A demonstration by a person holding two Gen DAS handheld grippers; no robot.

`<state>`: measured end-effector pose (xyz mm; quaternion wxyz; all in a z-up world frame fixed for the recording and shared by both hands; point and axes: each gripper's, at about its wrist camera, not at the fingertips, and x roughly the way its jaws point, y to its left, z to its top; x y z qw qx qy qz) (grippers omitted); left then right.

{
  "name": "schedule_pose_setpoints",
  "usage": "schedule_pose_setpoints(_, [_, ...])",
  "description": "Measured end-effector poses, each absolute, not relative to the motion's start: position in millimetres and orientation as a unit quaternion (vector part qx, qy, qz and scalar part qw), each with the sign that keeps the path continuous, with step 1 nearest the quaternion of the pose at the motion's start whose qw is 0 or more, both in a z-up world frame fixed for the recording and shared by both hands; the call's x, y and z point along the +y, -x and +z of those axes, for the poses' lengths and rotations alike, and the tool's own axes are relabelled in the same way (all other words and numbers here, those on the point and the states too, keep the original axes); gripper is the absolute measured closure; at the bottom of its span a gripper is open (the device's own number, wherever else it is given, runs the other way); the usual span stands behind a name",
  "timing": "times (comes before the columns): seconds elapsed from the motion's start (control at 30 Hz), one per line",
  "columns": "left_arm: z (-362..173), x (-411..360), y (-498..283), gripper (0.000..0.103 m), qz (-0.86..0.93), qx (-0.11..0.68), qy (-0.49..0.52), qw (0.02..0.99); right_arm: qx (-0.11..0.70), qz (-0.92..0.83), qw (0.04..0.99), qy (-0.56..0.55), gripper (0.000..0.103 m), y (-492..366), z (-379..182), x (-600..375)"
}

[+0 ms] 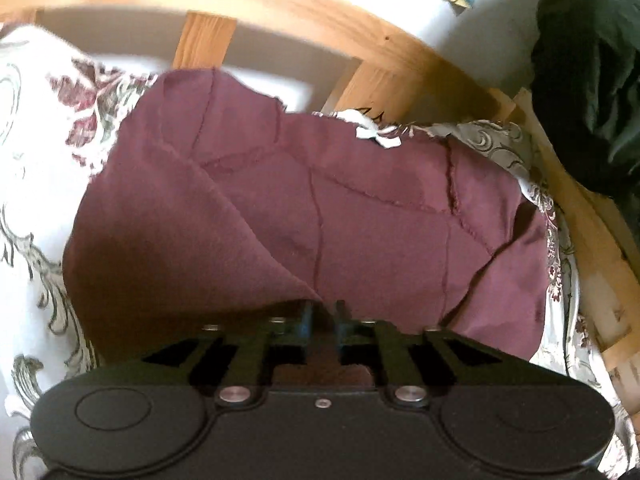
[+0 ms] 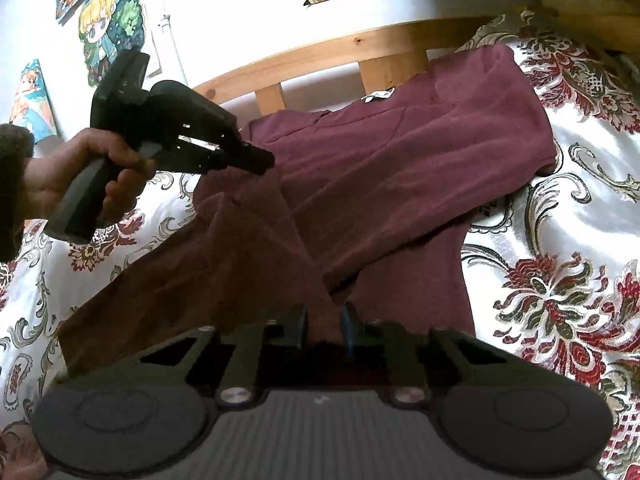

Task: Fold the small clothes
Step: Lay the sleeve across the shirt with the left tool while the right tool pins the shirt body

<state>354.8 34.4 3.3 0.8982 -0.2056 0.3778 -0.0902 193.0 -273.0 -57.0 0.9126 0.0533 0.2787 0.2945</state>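
A maroon shirt (image 2: 400, 168) lies on a floral bedspread (image 2: 560, 220), its white neck label (image 2: 378, 96) toward the wooden headboard. One side is folded over the middle. My left gripper (image 1: 323, 312) is shut on a fold of the shirt (image 1: 320, 208) and lifts it; it also shows in the right wrist view (image 2: 260, 160), held in a hand at the shirt's left side. My right gripper (image 2: 325, 320) is shut on the shirt's near edge, with cloth between its fingers.
A wooden slatted headboard (image 1: 360, 40) runs behind the bed against a white wall. A dark green garment (image 1: 592, 80) hangs at the right. Cartoon pictures (image 2: 108, 20) are on the wall. The bedspread (image 1: 32, 200) surrounds the shirt.
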Motion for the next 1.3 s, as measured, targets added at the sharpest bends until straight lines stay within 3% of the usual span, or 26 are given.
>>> schedule_pose_setpoints(0.07, [5.7, 37.6, -348.8, 0.069, -0.092, 0.371, 0.203, 0.902, 0.284, 0.292, 0.912, -0.057, 0.075, -193.7, -58.1, -273.6])
schedule_pose_setpoints(0.17, [12.2, 49.7, -329.2, 0.050, -0.084, 0.342, 0.192, 0.916, 0.282, 0.289, 0.913, -0.066, 0.060, -194.3, -57.4, -275.8])
schedule_pose_setpoints(0.2, [13.9, 57.0, -320.7, 0.048, -0.076, 0.331, 0.192, 0.921, 0.281, 0.287, 0.913, -0.069, 0.055, -194.4, -57.1, -276.9])
schedule_pose_setpoints(0.33, [12.0, 94.3, -298.2, 0.047, -0.010, 0.316, 0.215, 0.924, 0.286, 0.287, 0.911, -0.076, 0.053, -196.3, -58.3, -277.8])
schedule_pose_setpoints(0.6, [-15.8, 130.8, -302.7, 0.049, 0.013, 0.360, 0.295, 0.885, 0.302, 0.293, 0.904, -0.082, 0.052, -200.0, -63.4, -275.3])
schedule_pose_setpoints(0.63, [-17.2, 128.6, -307.1, 0.051, 0.011, 0.366, 0.289, 0.885, 0.303, 0.293, 0.903, -0.082, 0.053, -200.5, -63.8, -275.2])
schedule_pose_setpoints(0.67, [-18.1, 126.4, -310.7, 0.067, 0.010, 0.372, 0.280, 0.885, 0.304, 0.293, 0.903, -0.080, 0.053, -200.4, -64.0, -274.4])
schedule_pose_setpoints(0.7, [-18.6, 123.8, -313.7, 0.078, 0.016, 0.378, 0.268, 0.886, 0.305, 0.293, 0.903, -0.077, 0.059, -200.0, -64.1, -273.8])
schedule_pose_setpoints(0.73, [-18.8, 120.3, -315.0, 0.089, 0.026, 0.383, 0.254, 0.888, 0.304, 0.294, 0.903, -0.072, 0.072, -199.3, -63.8, -272.7])
schedule_pose_setpoints(0.83, [-16.9, 117.0, -312.7, 0.092, 0.042, 0.379, 0.227, 0.896, 0.302, 0.294, 0.906, -0.044, 0.089, -195.6, -60.5, -267.3])
schedule_pose_setpoints(0.97, [-16.5, 114.3, -309.3, 0.091, 0.043, 0.380, 0.184, 0.905, 0.300, 0.294, 0.908, 0.018, 0.094, -188.8, -52.0, -256.1])
schedule_pose_setpoints(1.07, [-13.0, 111.2, -306.9, 0.078, 0.045, 0.378, 0.171, 0.909, 0.308, 0.291, 0.905, 0.038, 0.093, -189.3, -54.8, -251.6])
schedule_pose_setpoints(1.13, [-8.2, 107.1, -300.1, 0.071, 0.046, 0.370, 0.174, 0.912, 0.307, 0.290, 0.906, 0.034, 0.085, -190.0, -55.7, -253.5])
schedule_pose_setpoints(1.17, [-5.3, 103.1, -295.7, 0.063, 0.037, 0.363, 0.175, 0.915, 0.307, 0.290, 0.906, 0.027, 0.083, -190.3, -55.7, -255.2])
schedule_pose_setpoints(1.23, [-0.5, 91.7, -287.0, 0.048, 0.016, 0.353, 0.167, 0.920, 0.308, 0.291, 0.906, 0.013, 0.066, -191.4, -54.9, -257.4])
schedule_pose_setpoints(1.3, [1.8, 76.3, -279.8, 0.039, -0.010, 0.351, 0.149, 0.924, 0.302, 0.292, 0.908, 0.005, 0.058, -189.7, -55.0, -258.8])
